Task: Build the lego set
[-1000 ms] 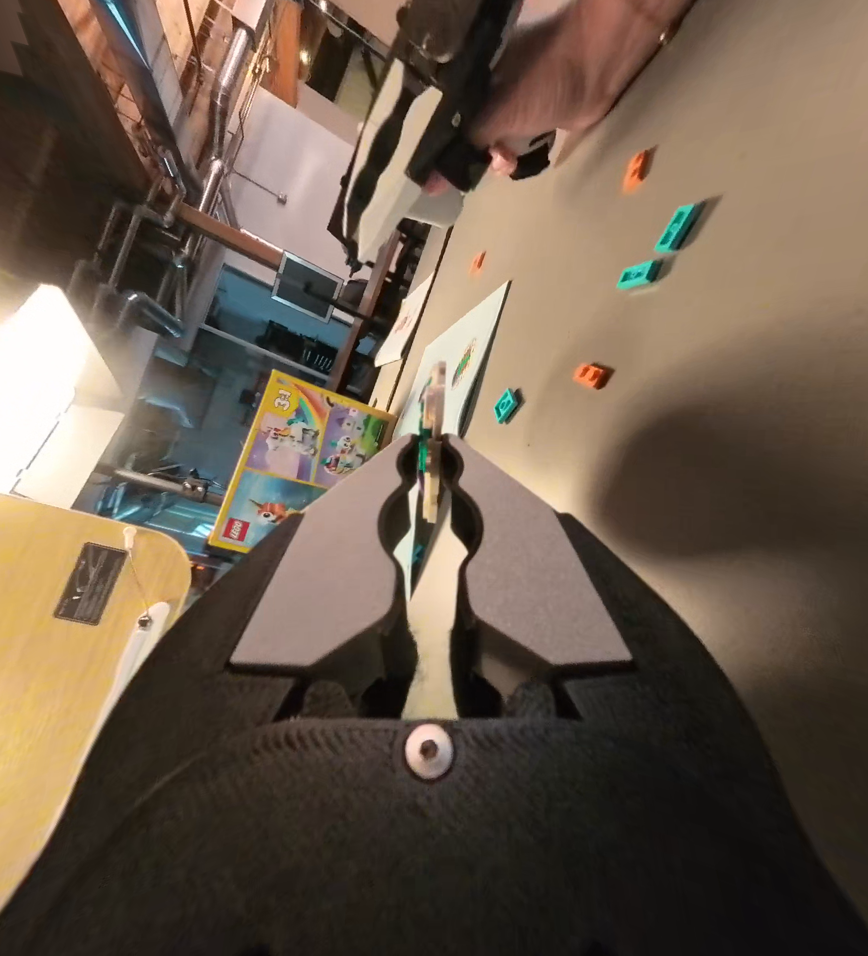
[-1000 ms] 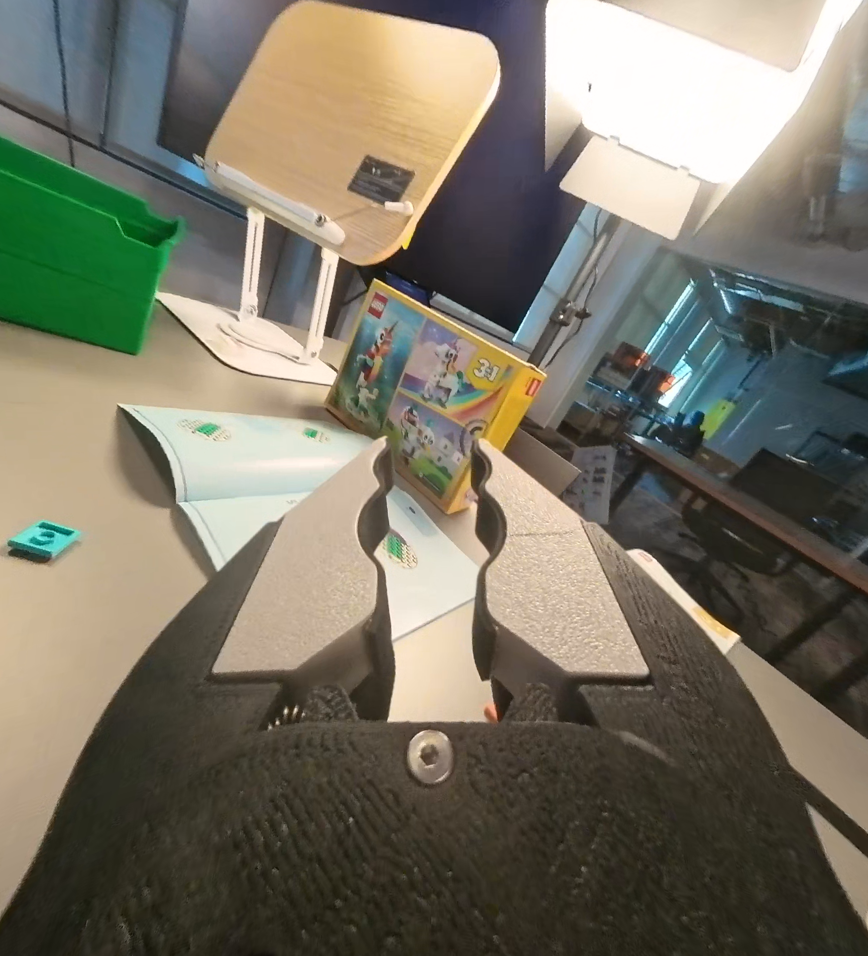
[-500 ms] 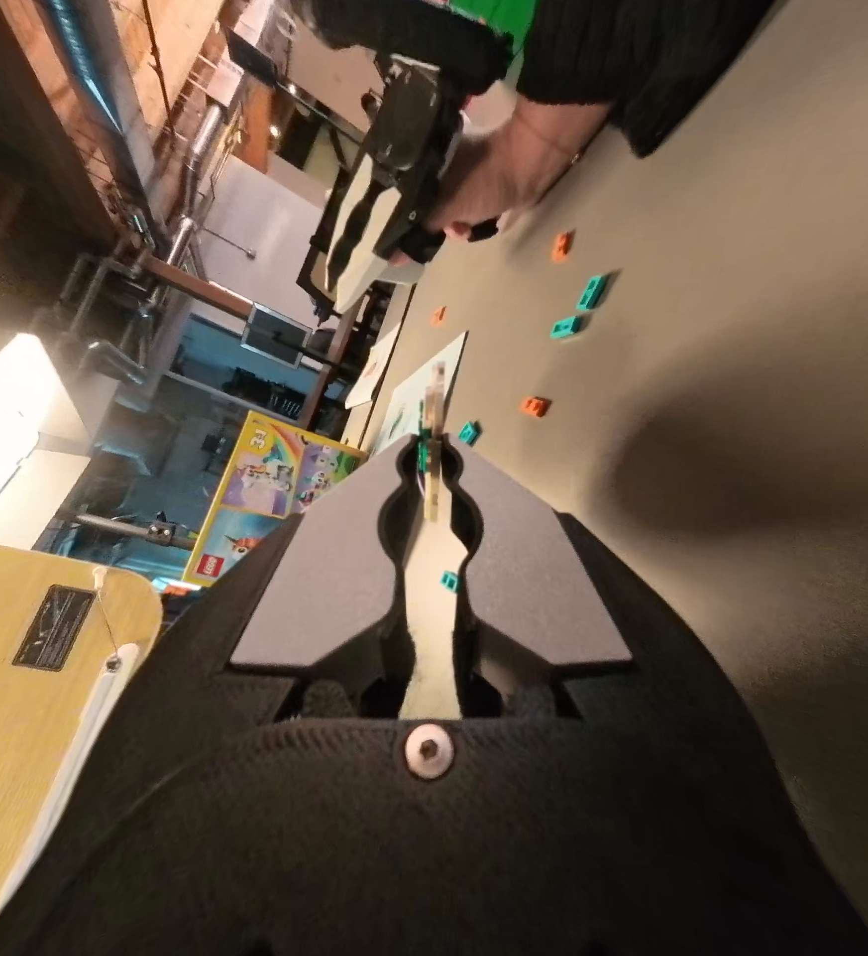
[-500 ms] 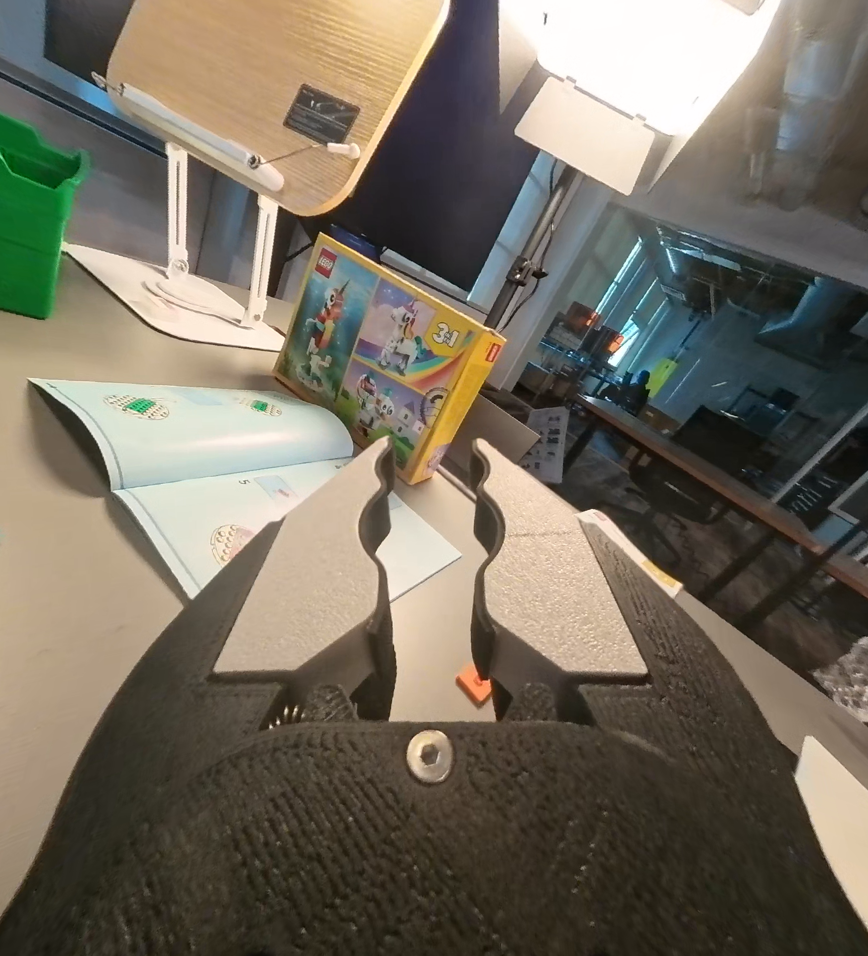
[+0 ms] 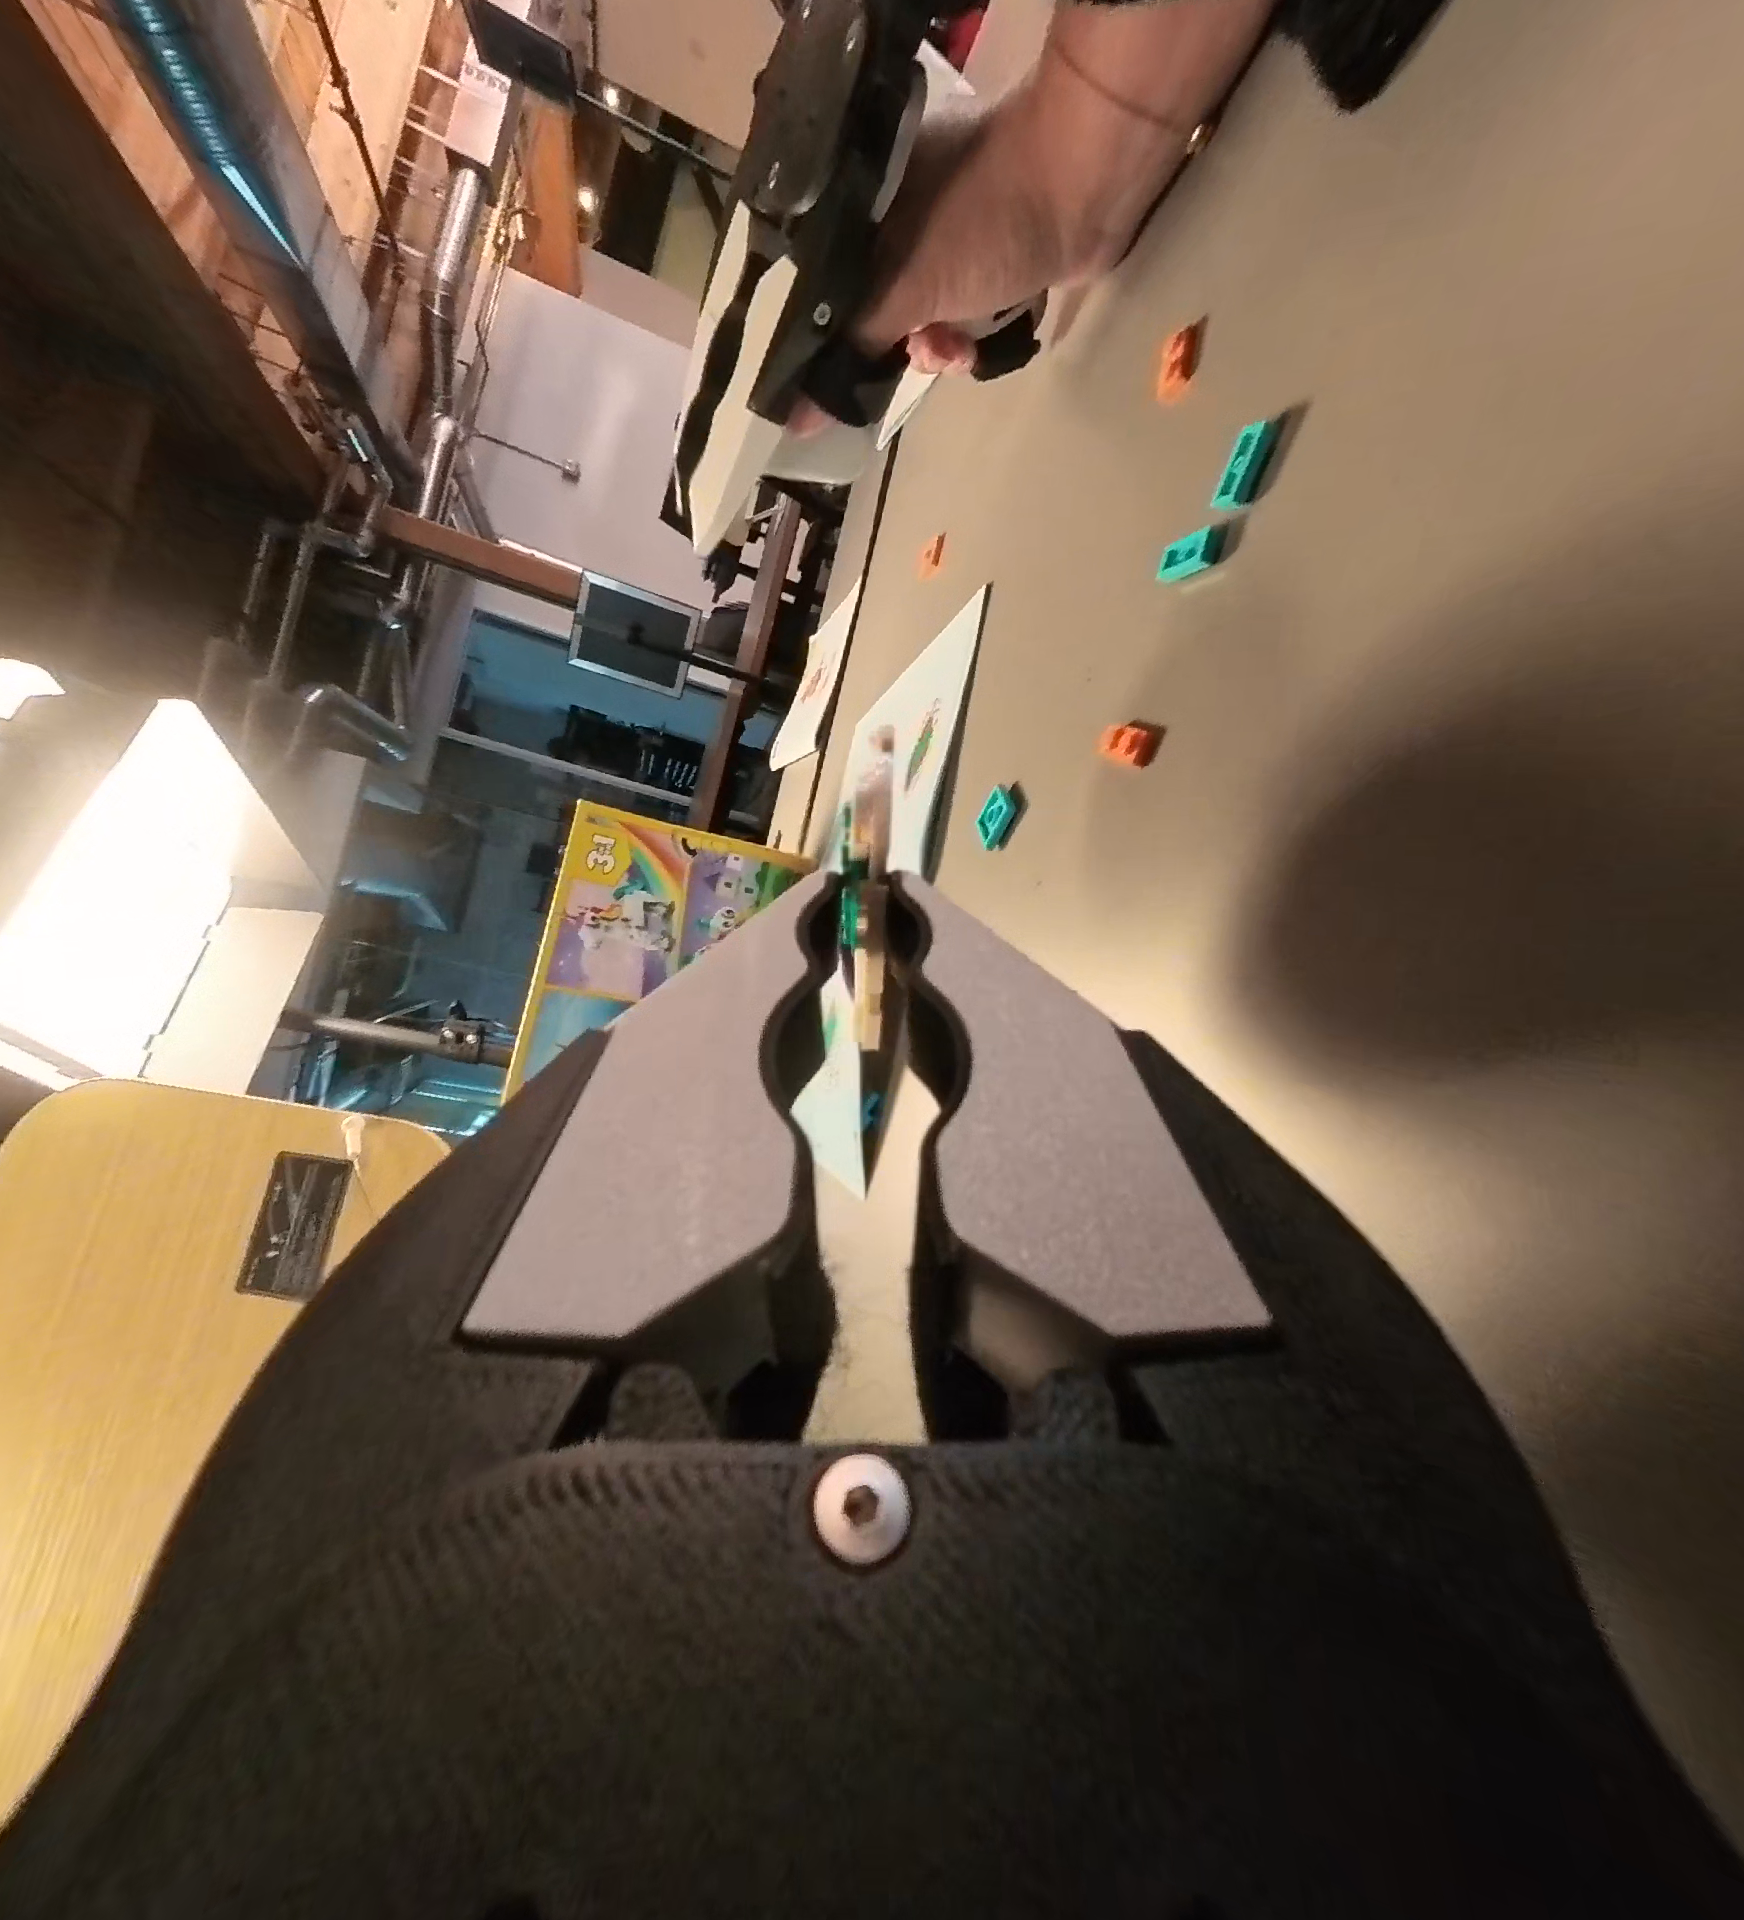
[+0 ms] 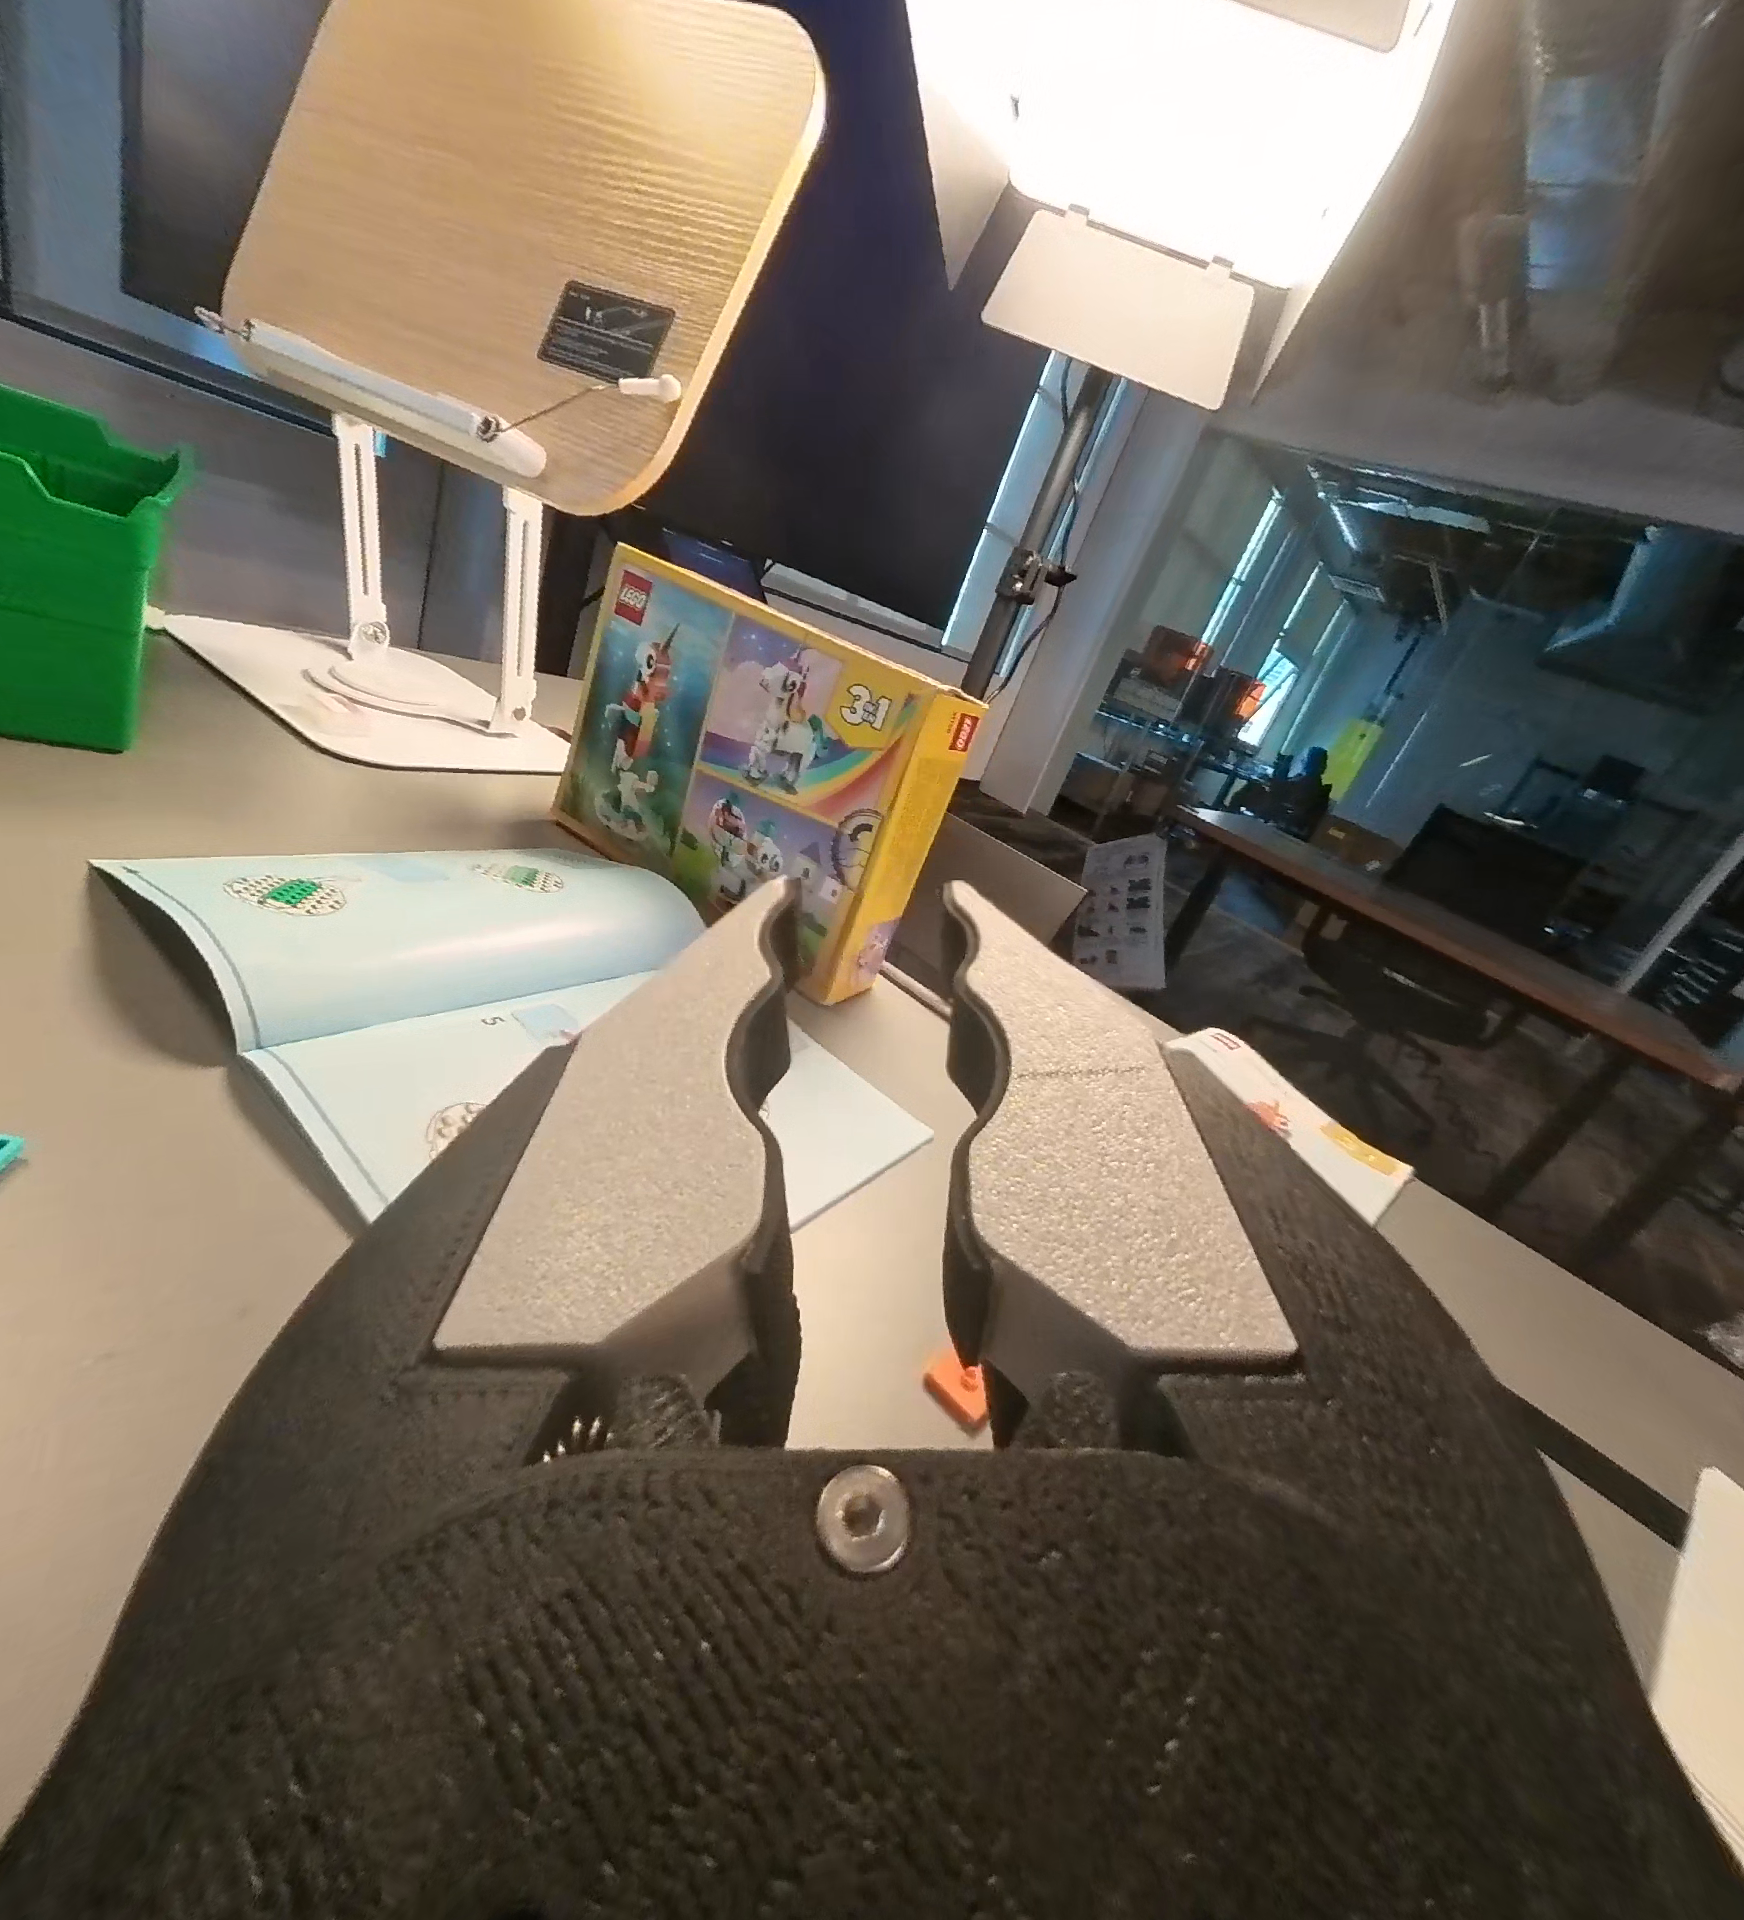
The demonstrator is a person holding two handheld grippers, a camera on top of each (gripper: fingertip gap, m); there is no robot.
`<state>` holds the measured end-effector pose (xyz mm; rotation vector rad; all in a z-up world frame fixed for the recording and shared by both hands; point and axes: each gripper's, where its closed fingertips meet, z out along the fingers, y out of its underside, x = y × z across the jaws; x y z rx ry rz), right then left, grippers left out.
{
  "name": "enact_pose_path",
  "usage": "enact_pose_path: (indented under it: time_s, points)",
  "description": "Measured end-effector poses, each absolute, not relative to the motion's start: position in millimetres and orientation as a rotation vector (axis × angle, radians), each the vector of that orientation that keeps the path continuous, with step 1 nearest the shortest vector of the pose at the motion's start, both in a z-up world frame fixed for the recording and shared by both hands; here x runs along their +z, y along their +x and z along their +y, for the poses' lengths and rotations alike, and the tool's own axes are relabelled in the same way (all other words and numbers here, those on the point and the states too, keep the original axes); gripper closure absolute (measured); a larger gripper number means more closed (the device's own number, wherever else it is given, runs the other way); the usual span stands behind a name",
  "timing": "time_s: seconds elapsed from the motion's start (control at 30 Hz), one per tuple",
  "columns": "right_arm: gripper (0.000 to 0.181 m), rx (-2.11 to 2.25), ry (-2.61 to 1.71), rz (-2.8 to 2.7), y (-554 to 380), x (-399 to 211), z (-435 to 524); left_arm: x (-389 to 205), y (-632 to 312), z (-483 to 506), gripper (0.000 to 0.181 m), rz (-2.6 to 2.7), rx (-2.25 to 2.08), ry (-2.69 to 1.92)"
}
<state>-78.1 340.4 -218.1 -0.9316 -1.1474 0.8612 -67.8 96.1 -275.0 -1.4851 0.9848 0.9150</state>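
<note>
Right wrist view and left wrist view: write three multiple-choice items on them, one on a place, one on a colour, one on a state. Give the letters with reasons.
1. Where does the set's box stand?
A. in the green bin
B. on the table behind the open booklet
C. on the wooden stand

2. What colour is the small piece seen between the right claw's fingers?
A. orange
B. teal
C. white

3. How is the left claw?
A. wide open, empty
B. out of view
C. shut on a thin partial build

Answers: 1 B, it stands past the booklet; 2 A, orange against the grey table; 3 C, the partial build sits clamped at its tips.
</note>
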Motion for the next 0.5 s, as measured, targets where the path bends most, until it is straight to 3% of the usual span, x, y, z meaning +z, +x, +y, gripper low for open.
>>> enact_pose_path:
  time_s: [0.3,0.5]
  points:
    - [0.157,0.865,-0.869,-1.277,-84.1,-225.5,321.6,-282.0,-80.0,95.8,0.174,1.028,1.06,-1.522]
    - [0.152,0.949,-1.005,-1.987,-55.6,-277.2,244.7,-285.3,-86.1,94.9,0.174,1.018,1.065,-1.56]
